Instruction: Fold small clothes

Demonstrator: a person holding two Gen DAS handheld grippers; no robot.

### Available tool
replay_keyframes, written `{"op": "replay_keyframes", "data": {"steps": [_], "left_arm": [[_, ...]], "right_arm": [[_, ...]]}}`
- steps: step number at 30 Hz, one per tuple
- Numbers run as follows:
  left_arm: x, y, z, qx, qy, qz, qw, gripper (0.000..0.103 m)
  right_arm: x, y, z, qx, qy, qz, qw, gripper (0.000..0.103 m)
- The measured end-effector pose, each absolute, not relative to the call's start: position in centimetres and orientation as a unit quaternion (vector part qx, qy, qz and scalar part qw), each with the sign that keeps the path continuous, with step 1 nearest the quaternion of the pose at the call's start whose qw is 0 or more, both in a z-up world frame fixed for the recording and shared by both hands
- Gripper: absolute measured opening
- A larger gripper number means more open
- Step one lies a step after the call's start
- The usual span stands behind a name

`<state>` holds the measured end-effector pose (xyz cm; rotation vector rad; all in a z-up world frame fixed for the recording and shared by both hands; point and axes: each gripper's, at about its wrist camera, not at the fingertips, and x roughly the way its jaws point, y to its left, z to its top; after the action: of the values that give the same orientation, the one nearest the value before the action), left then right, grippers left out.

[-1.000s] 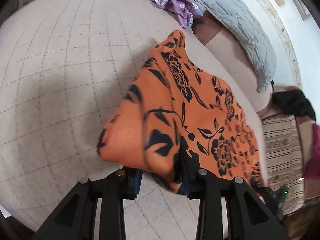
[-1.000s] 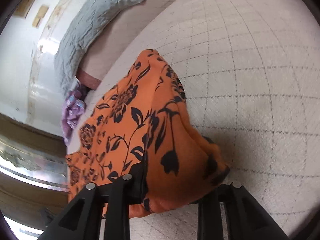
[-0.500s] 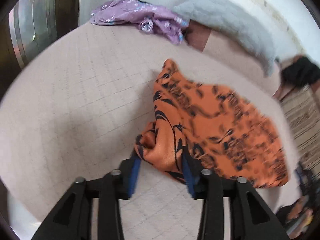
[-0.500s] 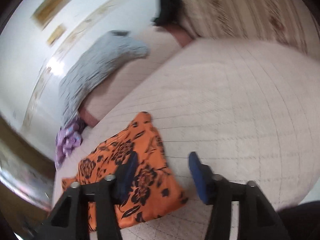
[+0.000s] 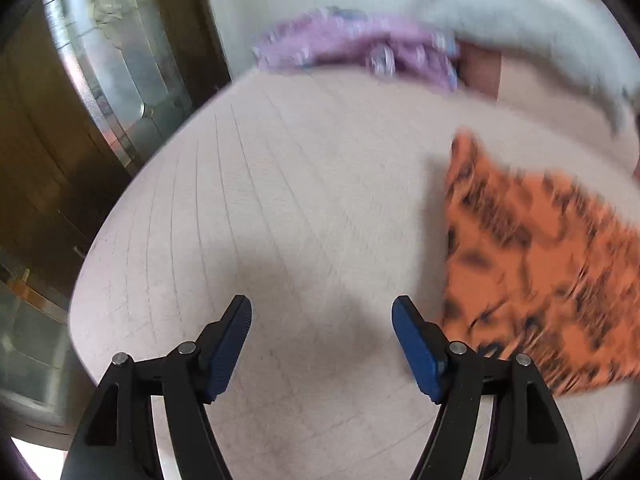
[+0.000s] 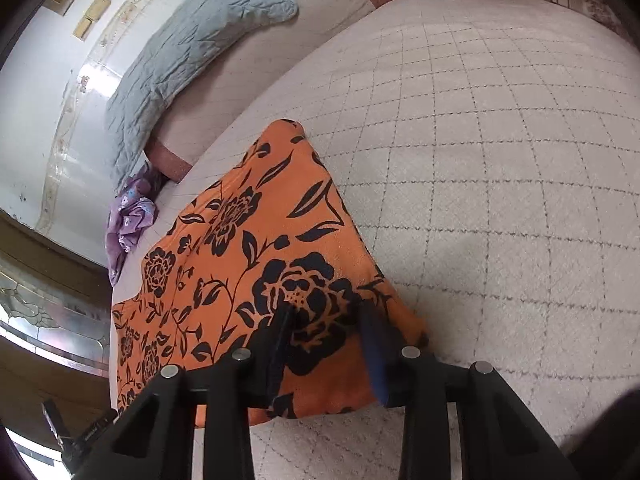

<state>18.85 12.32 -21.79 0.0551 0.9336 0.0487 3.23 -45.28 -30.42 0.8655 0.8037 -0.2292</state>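
An orange garment with black flowers (image 6: 256,248) lies flat on the pale checked bed cover (image 6: 500,168). In the left wrist view it (image 5: 532,248) is blurred at the right. My left gripper (image 5: 322,312) is open and empty above bare cover, to the left of the garment's edge. My right gripper (image 6: 326,320) is over the garment's near corner, its blue-padded fingers (image 6: 374,344) pressing down on either side of a fold of cloth. The jaws stand partly closed around it.
A purple crumpled garment (image 5: 360,50) lies at the far edge of the bed, also visible in the right wrist view (image 6: 128,220). A grey quilted pillow (image 6: 188,44) rests behind. A dark wooden door with glass (image 5: 108,80) is at the left.
My left gripper let go of the orange garment, opened and swung left. My right gripper, open half a second ago, came down on the garment's near corner and closed in.
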Motion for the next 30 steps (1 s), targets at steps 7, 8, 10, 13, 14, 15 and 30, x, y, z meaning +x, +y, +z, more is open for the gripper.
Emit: {"op": "replay_keyframes", "data": {"steps": [7,8,10,13,14,15,30], "left_arm": [[17.1,6.0,-20.4,0.044,0.391,-0.108,0.913,0.074],[17.2,5.0,-21.1,0.055,0.399,-0.115,0.908,0.074],[17.5,3.8,-22.8,0.076,0.426,-0.12,0.894,0.075],[19.0,3.1,-26.9,0.109,0.496,-0.085,0.858,0.08],[19.2,3.6,-27.3,0.089,0.496,-0.084,0.86,0.086],[19.5,4.4,-27.3,0.061,0.497,-0.081,0.862,0.088],[21.3,6.4,-27.7,0.016,0.51,-0.067,0.857,0.091]], "right_arm": [[1.6,-45.3,-28.1,0.415,0.337,-0.082,0.841,0.04],[1.4,-45.3,-27.8,0.418,0.332,-0.076,0.842,0.04],[0.6,-45.0,-27.1,0.421,0.321,-0.068,0.846,0.04],[-0.7,-44.6,-26.6,0.43,0.308,-0.056,0.847,0.049],[-1.3,-44.6,-26.6,0.441,0.304,-0.052,0.843,0.06],[-1.8,-44.6,-26.8,0.454,0.302,-0.047,0.837,0.061],[-1.4,-45.9,-32.9,0.584,0.297,-0.061,0.753,0.066]]}}
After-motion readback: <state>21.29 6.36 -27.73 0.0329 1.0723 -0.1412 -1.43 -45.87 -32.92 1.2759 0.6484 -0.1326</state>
